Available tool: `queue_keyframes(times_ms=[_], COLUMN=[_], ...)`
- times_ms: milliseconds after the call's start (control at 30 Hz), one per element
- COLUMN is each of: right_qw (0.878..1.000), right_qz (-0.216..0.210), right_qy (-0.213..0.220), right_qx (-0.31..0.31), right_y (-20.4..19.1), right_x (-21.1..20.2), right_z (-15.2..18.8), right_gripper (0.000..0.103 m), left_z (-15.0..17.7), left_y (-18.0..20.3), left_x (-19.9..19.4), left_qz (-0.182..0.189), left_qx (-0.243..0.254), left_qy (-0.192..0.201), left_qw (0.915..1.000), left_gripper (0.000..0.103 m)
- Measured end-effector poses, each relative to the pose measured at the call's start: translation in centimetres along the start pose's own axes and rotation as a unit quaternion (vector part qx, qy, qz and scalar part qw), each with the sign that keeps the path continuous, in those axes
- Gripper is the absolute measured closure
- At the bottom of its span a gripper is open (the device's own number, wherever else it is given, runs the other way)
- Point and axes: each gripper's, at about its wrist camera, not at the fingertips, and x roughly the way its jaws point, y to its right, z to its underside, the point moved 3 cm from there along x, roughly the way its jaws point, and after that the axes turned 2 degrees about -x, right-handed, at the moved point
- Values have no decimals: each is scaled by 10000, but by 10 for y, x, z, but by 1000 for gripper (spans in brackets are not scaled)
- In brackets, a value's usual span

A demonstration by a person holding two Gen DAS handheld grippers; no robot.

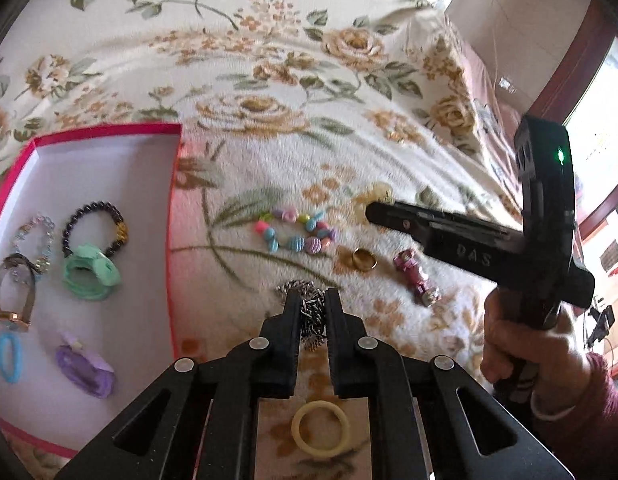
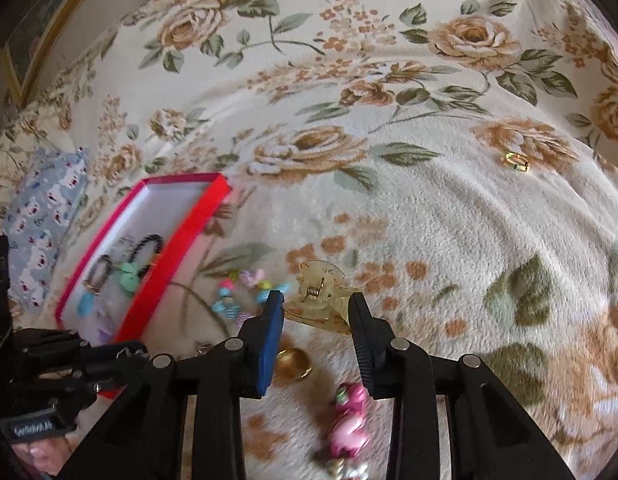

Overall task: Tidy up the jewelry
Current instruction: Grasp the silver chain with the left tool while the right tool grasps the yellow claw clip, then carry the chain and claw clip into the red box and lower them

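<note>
Closest to the left wrist camera, a pale yellow plastic ring lies flat on the cream floral fleece blanket, between the black arms of the left gripper. That gripper tilts steeply down, its jaws nearly together and pinched on a silver metal chain bunched on the blanket.

To the left sits a shallow pink-rimmed box with a white floor. It holds a dark beaded bracelet, a mint green hair tie, a purple hair tie, a small blue ring and a brown strap watch.

Beyond the chain lies a pastel beaded bracelet, and to its right a gold ring and a pink figurine charm.

On the right, a hand in a maroon sleeve grips the handle of the right gripper, which also angles down. Its jaws stand partly apart, straddling a translucent amber claw hair clip resting on the blanket; whether the pads touch it I cannot tell. A small yellow earring lies far off to the right.
</note>
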Motion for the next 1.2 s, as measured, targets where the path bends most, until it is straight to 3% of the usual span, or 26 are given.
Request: queue_keyframes(times_ms=[300, 733, 933, 1200], right_qw=[9982, 9913, 9873, 9833], right_qz=[-594, -1257, -1491, -1645], right_qy=[-19, -65, -150, -345], right_qx=[78, -376, -525, -703], right_y=[-36, -113, -141, -170], right_x=[-13, -10, 1, 19], right_z=[9, 4, 2, 8], right_gripper=[70, 70, 70, 70], left_z=[6, 15, 24, 29], left_y=[-11, -50, -73, -97], left_x=[-53, -141, -162, -162], left_qz=[-90, -342, -590, -803], left_qx=[-114, -486, -738, -1046], left_qy=[409, 1171, 1360, 1297], left_qw=[9991, 9913, 9862, 9827], left_gripper=[93, 93, 93, 93])
